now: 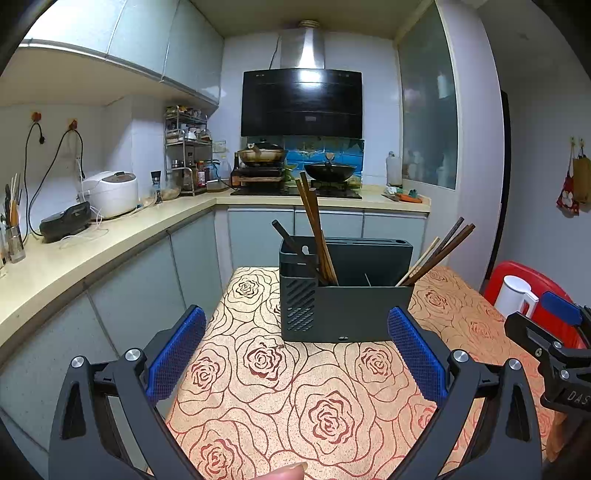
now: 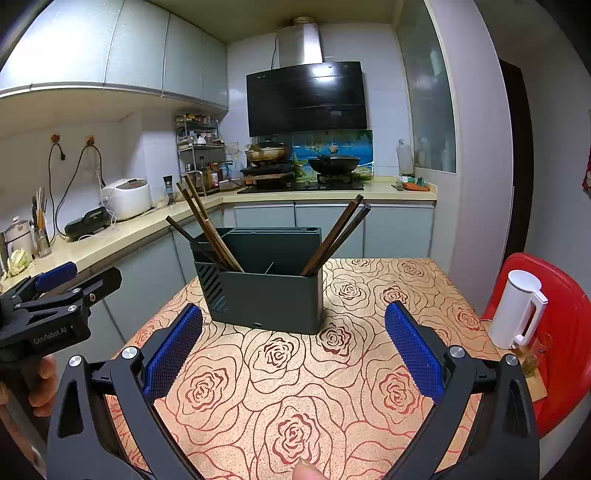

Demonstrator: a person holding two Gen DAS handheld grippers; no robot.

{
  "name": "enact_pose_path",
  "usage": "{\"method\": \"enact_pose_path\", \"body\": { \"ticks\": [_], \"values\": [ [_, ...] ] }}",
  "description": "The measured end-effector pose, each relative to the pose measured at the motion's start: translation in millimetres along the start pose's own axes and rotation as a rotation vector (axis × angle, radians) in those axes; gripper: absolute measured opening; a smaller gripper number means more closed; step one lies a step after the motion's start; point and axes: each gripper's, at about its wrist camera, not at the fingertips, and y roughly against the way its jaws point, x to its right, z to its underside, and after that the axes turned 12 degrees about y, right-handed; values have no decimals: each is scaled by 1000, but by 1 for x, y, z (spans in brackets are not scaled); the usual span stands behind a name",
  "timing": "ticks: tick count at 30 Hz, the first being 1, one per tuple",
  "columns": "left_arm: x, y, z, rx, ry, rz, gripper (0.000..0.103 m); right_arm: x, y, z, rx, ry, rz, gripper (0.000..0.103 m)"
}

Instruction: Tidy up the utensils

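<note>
rose-patterned tablecloth bears utensil holder; kitchen counter behind

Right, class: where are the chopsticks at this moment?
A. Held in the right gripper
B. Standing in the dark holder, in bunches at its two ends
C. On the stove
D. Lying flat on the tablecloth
B: the chopsticks lean out of the holder at both ends, while the right gripper is open and empty.

Kitchen: grey wall cabinets upper left; beige L-shaped countertop left; black range hood centre; white tiled walls; frosted glass panel upper right.
</note>
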Motion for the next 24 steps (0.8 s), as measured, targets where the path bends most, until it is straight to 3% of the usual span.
{"method": "enact_pose_path", "body": {
  "ticks": [17,24],
  "values": [
    [1,4,0,30,-8,18,96,-1,-2,1,-5,2,-1,96],
    [-3,-2,-2,4,22,-18,96,1,-4,2,-8,3,-9,96]
  ]
}}
